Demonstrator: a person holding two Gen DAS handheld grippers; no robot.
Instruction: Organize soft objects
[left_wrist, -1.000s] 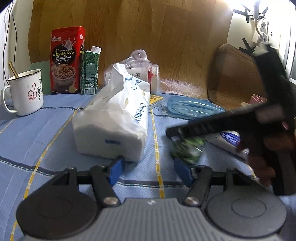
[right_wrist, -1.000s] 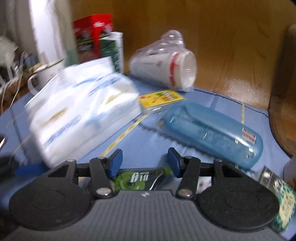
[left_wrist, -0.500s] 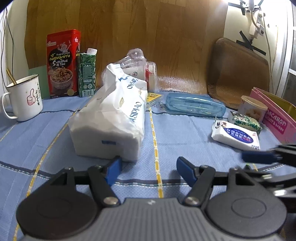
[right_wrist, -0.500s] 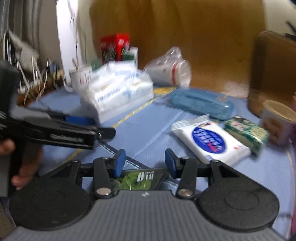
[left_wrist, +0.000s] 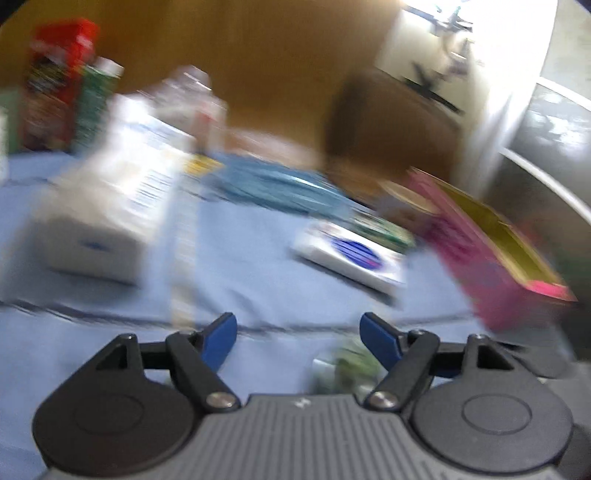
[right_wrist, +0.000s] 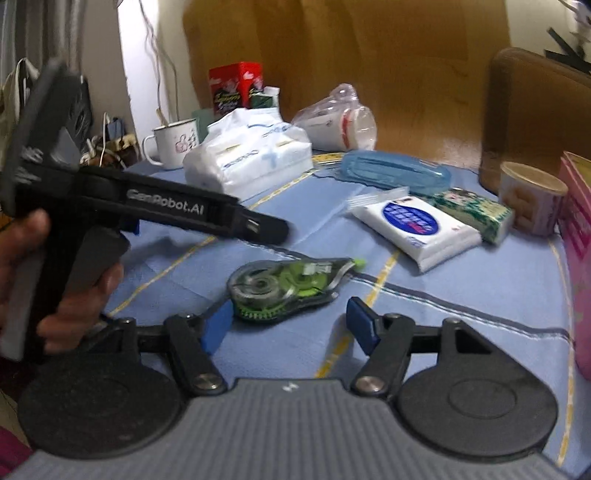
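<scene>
Only the right wrist view shows the correction tape (right_wrist: 286, 286) sharply, before the opening, empty right gripper (right_wrist: 290, 326).

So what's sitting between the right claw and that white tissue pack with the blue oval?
Only bare blue cloth lies between the right claw and the tissue pack, seen in the right wrist view. The green correction tape sits just left of that line.

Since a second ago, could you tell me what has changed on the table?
The right gripper let go of the green correction tape, which now lies on the blue cloth just ahead of its opening jaws. The big tissue bag and small tissue pack stayed put.
</scene>
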